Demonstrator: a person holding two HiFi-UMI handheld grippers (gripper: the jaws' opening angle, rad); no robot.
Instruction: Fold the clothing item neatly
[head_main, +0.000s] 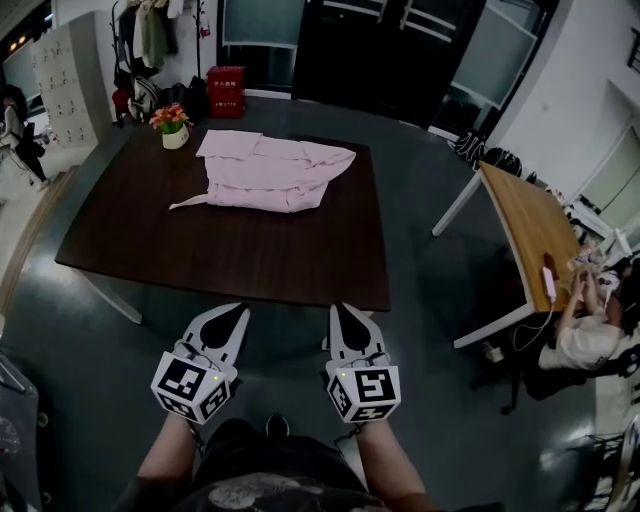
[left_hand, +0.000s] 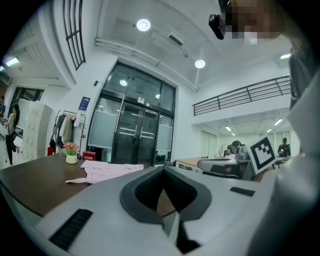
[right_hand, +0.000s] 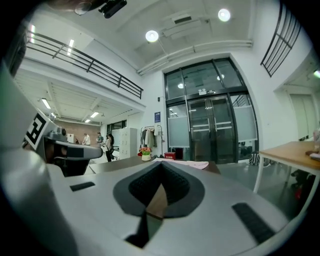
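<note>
Clothing (head_main: 268, 172), pink and loosely half-folded with one strap trailing off to the left, is lying on the far half of a dark table (head_main: 230, 250) in the head view. A flower pot (head_main: 173, 124) is standing on the table's far left corner, near the clothing but not touching it, and a red box (head_main: 226, 91) is sitting on the floor beyond. The left gripper (head_main: 238, 308) and the right gripper (head_main: 340, 308) are hovering side by side off the table's near edge, well apart from the clothing, both clenched and carrying nothing. A wooden desk (head_main: 525, 225) is standing off to the right.

In the left gripper view, the left gripper (left_hand: 162, 173) is pointing level across the table (left_hand: 30, 182), its jaws pressing together with nothing between them. The clothing (left_hand: 107, 171) is showing beyond them to the left, with the flower pot (left_hand: 71, 152) farther left.

In the right gripper view, the right gripper (right_hand: 161, 172) is likewise holding its jaws together, empty. The clothing (right_hand: 187, 163) is lying just past the jaw tips on the table (right_hand: 120, 162), the flower pot (right_hand: 145, 153) is standing to its left, and the wooden desk (right_hand: 292, 150) is reaching in from the right
</note>
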